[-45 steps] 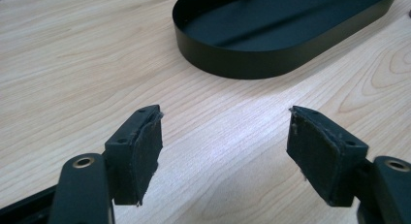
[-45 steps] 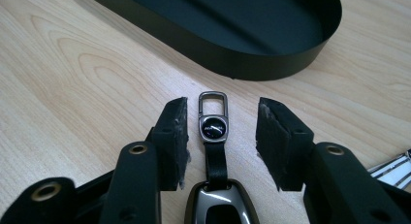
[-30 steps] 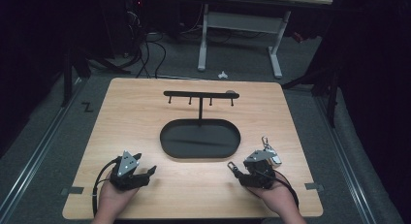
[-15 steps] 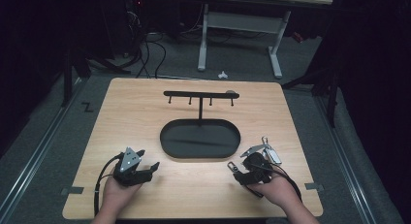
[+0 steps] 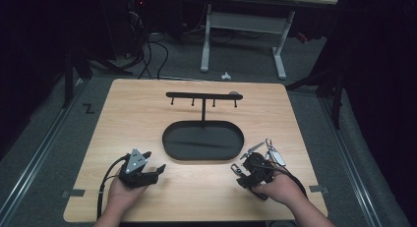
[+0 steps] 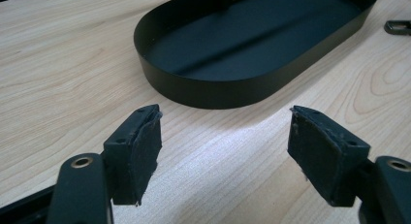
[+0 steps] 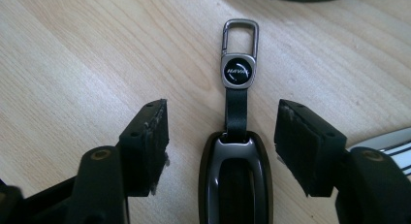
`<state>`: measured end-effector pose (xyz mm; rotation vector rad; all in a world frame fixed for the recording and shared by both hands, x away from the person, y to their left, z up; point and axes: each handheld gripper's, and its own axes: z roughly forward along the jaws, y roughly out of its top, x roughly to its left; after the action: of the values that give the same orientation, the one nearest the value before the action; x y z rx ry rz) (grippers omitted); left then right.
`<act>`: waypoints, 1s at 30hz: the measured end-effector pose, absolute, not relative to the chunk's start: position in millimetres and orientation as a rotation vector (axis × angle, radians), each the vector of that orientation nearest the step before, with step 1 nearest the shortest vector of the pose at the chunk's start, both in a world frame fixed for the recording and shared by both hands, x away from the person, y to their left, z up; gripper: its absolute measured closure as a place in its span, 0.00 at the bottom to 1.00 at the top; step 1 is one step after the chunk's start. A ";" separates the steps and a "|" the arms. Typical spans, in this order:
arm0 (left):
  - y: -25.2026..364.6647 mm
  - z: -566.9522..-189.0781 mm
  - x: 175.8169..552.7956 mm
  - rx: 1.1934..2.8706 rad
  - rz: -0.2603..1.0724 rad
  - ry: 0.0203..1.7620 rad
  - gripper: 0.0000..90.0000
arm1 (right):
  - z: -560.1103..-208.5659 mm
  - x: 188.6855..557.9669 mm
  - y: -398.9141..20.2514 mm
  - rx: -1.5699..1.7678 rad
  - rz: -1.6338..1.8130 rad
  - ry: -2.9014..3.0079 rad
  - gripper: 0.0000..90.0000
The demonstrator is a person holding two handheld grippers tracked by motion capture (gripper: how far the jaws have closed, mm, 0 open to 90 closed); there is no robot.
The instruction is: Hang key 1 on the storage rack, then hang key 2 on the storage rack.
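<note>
Dark room around us, a grey desk frame (image 5: pixel 243 28) and cables on the floor behind. Light wood worktop (image 5: pixel 147 109) carries everything.

We see a black oval tray (image 5: pixel 203 140) mid-worktop, its post rising from the far rim to a crossbar with small hooks (image 5: pixel 203 95). We can't make out anything inside the tray: bare dark floor in the high view, same in the left gripper view (image 6: pixel 252 40).

We hold the left hand-held gripper (image 5: pixel 156 170) near the front left, low over the wood just beside the tray's near left end. Released, pads (image 6: pixel 145 146) wide apart with bare wood between them.

We hold the right hand-held gripper (image 5: pixel 240 168) at front right, near the tray's right end. Also released, jaws spread on either side of a black key fob (image 7: pixel 236 180) lying flat on the worktop. The pads (image 7: pixel 155 136) flank the fob; we see no contact. A short strap runs forward from the fob to a metal badge and clip loop (image 7: pixel 240 44). The clip points toward the tray rim. Loose silver keys (image 5: pixel 268 151) lie just beside the right hand (image 5: pixel 278 187), outside the tray.
</note>
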<state>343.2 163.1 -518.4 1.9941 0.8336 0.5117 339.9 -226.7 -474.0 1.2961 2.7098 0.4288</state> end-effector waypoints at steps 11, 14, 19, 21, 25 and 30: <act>161.9 -517.3 341.9 1.992 0.510 0.825 0.31 | -476.1 347.0 -215.0 1.248 0.334 2.789 0.37; 158.8 -516.3 340.6 2.001 0.518 0.810 0.31 | -475.5 349.6 -212.4 1.252 0.299 2.788 0.42; 155.5 -516.6 341.9 2.008 0.510 0.803 0.31 | -479.4 352.7 -209.6 1.236 0.259 2.799 0.51; 154.0 -516.8 343.0 2.007 0.506 0.798 0.31 | -480.6 352.5 -208.5 1.237 0.244 2.797 0.54; 151.4 -516.3 345.0 2.008 0.505 0.787 0.31 | -481.0 355.8 -209.5 1.253 0.219 2.796 0.63; 153.1 -515.2 344.4 1.995 0.504 0.778 0.31 | -482.7 360.9 -209.1 1.268 0.188 2.810 0.69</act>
<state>344.4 153.1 -515.2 1.9948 0.7778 0.5045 360.9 -209.1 -482.7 1.2677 2.8100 0.1879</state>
